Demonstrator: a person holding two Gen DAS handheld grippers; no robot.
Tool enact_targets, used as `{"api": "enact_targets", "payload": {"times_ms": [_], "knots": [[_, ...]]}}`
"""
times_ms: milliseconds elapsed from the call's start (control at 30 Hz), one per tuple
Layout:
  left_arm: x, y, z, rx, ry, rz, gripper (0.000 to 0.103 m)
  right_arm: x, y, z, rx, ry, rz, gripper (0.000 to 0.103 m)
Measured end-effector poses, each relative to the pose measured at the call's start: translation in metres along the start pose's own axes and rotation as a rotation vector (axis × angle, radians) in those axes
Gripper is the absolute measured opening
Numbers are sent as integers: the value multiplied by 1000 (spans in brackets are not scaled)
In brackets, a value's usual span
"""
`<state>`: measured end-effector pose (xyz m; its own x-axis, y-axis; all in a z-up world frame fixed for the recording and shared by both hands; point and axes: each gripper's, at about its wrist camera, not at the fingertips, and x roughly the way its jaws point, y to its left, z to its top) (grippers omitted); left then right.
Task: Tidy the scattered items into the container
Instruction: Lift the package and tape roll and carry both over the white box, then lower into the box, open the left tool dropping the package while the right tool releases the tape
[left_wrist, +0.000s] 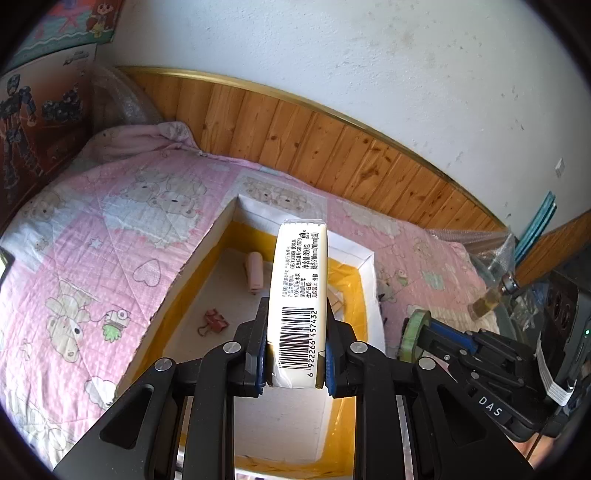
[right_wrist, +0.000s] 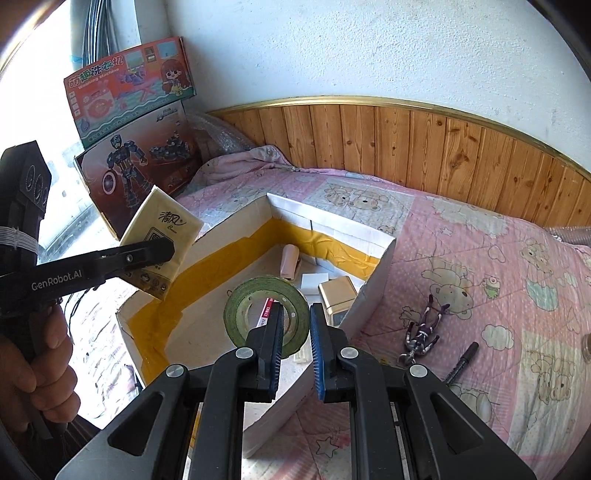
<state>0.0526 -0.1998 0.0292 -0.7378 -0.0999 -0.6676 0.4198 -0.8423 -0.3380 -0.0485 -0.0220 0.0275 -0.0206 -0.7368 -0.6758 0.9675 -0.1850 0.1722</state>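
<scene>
Left gripper (left_wrist: 295, 354) clamped on tissue pack (left_wrist: 299, 295), poised above box (left_wrist: 207, 251) mid-bed. Right gripper (right_wrist: 295, 332) pinching green tape roll (right_wrist: 266, 314) over box's near corner. Risk: collision between grippers, or drops outside rim.

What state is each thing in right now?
Tissue pack: gripped by left gripper, above the box.
Tape roll: gripped by right gripper.
Box: open, partly filled.
Binder clip: inside box.
Toy figure, marker: on the quilt, outside box.
</scene>
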Motion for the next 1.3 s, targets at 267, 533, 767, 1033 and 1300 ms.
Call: {"api": "enact_targets", "payload": {"times_ms": [267, 533, 767, 1033, 1300], "knots": [[8, 11, -11, 70, 62, 54, 24, 8, 14, 0, -21, 9, 13, 15], [17, 16, -21, 119, 127, 72, 24, 16, 22, -4, -30, 29, 23, 15], [37, 20, -20, 127, 173, 77, 24, 27, 32, -10, -47, 58, 31, 15], [61, 27, -26, 148, 241, 108, 24, 35, 37, -13, -58, 80, 39, 15], [70, 30, -29, 172, 267, 130, 24, 48, 43, -16, -76, 114, 44, 15]]}}
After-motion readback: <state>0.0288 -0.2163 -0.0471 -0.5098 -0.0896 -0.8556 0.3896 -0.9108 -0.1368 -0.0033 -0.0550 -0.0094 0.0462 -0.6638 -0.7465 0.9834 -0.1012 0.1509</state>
